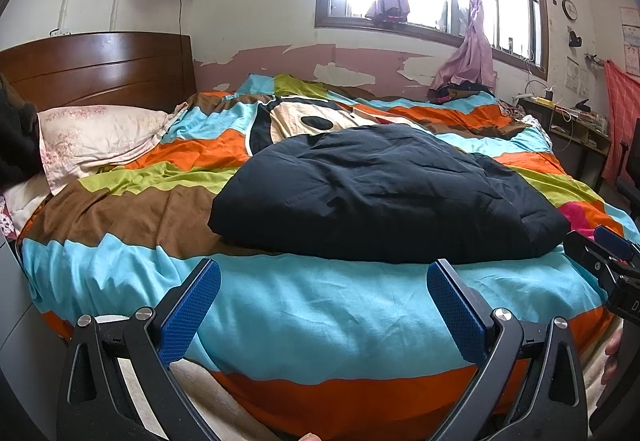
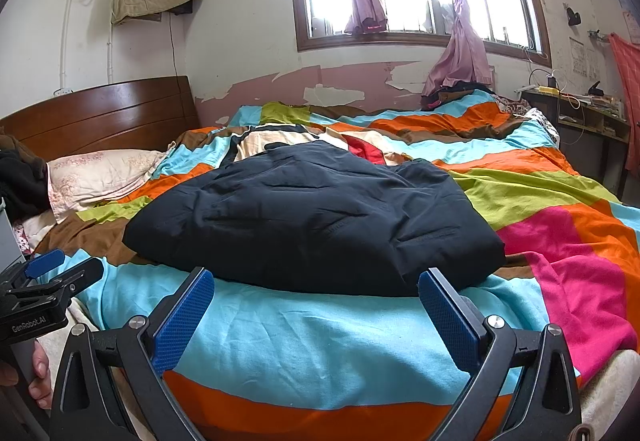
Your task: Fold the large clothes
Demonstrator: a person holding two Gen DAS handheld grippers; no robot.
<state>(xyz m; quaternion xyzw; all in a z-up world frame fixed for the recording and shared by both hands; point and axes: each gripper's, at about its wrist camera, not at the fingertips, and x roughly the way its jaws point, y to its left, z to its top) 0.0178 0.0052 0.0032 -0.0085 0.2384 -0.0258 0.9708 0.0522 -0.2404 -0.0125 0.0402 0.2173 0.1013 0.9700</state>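
A dark padded jacket (image 1: 380, 193) is seen bunched in a soft mound on the striped quilt (image 1: 280, 305), at twelve o'clock from both tongs and near the bed's front edge. The left tongs (image 1: 324, 305) and right tongs (image 2: 316, 309) are held wide, empty, just short of it. The jacket is judged light, puffy, limp and somewhat slippery; a pinch at a hem or corner at its near edge is advised, not the thick middle.
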